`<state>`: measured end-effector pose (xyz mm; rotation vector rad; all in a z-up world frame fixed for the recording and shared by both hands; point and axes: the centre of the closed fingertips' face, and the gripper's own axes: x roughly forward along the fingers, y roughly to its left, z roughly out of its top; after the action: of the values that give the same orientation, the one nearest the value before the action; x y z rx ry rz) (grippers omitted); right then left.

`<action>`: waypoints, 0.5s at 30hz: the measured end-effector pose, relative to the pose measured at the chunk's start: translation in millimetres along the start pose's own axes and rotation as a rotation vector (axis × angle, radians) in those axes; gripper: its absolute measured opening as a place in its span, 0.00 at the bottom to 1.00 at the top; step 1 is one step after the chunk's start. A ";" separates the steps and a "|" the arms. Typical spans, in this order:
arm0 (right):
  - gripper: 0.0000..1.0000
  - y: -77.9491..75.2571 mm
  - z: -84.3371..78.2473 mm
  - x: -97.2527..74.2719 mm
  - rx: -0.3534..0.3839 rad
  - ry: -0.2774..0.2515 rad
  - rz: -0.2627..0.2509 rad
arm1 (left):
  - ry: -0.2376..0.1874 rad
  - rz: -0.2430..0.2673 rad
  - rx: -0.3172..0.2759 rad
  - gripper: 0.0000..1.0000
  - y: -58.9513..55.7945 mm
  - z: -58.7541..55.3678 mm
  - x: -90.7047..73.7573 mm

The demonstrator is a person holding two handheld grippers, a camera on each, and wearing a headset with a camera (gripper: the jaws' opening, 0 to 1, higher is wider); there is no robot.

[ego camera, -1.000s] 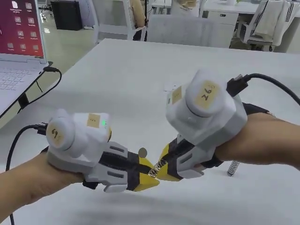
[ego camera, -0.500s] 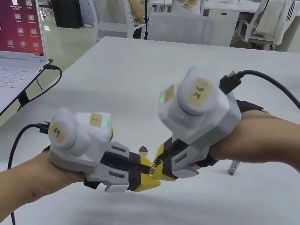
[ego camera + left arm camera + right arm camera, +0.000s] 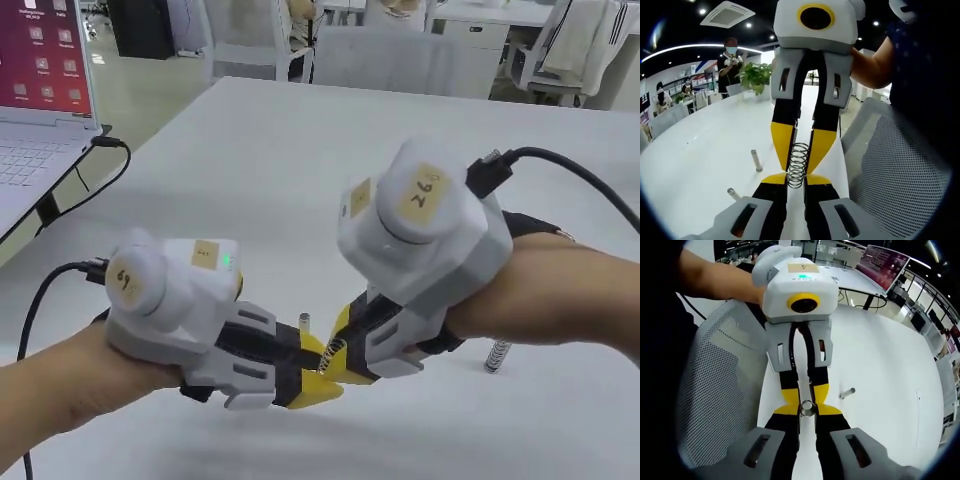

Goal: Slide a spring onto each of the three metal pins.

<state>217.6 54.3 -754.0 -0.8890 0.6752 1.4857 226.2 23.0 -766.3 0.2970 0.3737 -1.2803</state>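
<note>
- Spring [image 3: 798, 165]: it sits in the air above the white table [image 3: 300, 180], where the yellow tips of your two grippers meet, and its coils run along the line of the jaws.
- Right gripper [image 3: 338, 352]: your jaws are clenched on the spring, one yellow finger pressing each side of the coils.
- Left gripper [image 3: 316, 372]: your jaws are drawn close together at the spring's near end. The pictures do not show whether they clamp anything.
- Upright pin [image 3: 756, 161]: it stands on the table just behind the meeting tips, apart from both grippers.
- Second pin [image 3: 733, 193]: it is on the table near the first.
- Second spring [image 3: 494, 357]: it rests on the table beside your right wrist.
- Laptop [image 3: 40, 90]: it stands open at the far left edge, well apart from the work.
</note>
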 end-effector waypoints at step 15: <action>0.08 -9.1 -10.1 -5.6 0.017 0.017 -0.025 | -0.005 0.035 -0.089 0.26 7.4 -4.2 -5.3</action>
<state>228.1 43.9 -753.9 -0.8952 0.6860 1.4496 231.6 31.3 -767.8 0.2240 0.4189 -1.2264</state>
